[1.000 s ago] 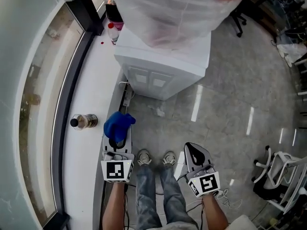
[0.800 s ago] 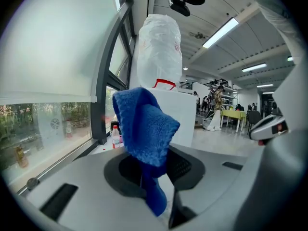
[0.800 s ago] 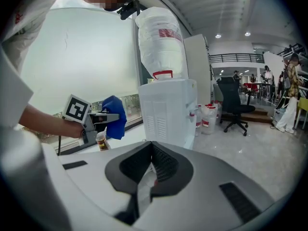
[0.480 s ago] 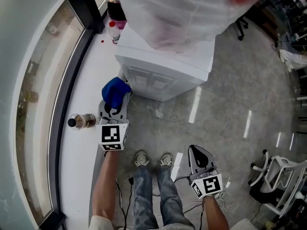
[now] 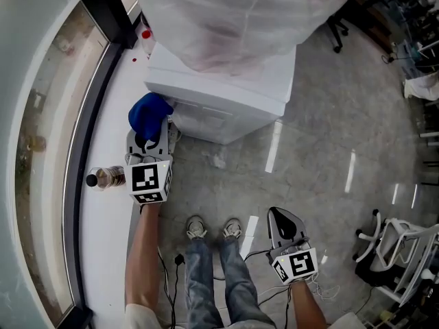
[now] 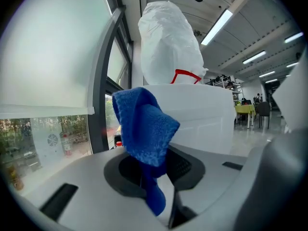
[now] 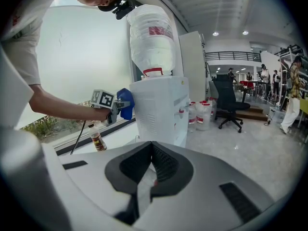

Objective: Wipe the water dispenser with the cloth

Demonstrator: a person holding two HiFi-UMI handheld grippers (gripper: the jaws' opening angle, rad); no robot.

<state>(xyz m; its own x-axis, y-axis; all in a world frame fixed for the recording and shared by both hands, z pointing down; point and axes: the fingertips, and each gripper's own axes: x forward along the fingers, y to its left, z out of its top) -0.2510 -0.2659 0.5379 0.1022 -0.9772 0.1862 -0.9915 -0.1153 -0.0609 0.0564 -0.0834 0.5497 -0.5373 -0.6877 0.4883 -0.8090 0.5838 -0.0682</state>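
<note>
My left gripper (image 5: 153,134) is clamped on the blue cloth (image 5: 147,112). A lower corner is pinched between the jaws, and the rest bunches up above the tips. The cloth sits just beside the window-side wall of the white water dispenser (image 5: 230,98), up near its top edge. I cannot tell whether it touches the wall. On top of the dispenser stands an upturned water jug (image 5: 233,19) wrapped in clear plastic.

My right gripper (image 5: 282,226) hangs low in front of the dispenser, well apart from it. Its jaws are together with nothing between them.

On the white sill (image 5: 110,225), which runs along the dispenser's window side, a small bottle (image 5: 103,178) lies just beside my left gripper, on the side away from the dispenser. My shoes (image 5: 195,228) stand on the grey floor (image 5: 329,129) in front of the dispenser, between the two grippers. Beyond the dispenser's far side, some spare water jugs (image 7: 204,114) sit on the floor with a black office chair (image 7: 226,102) near them.
</note>
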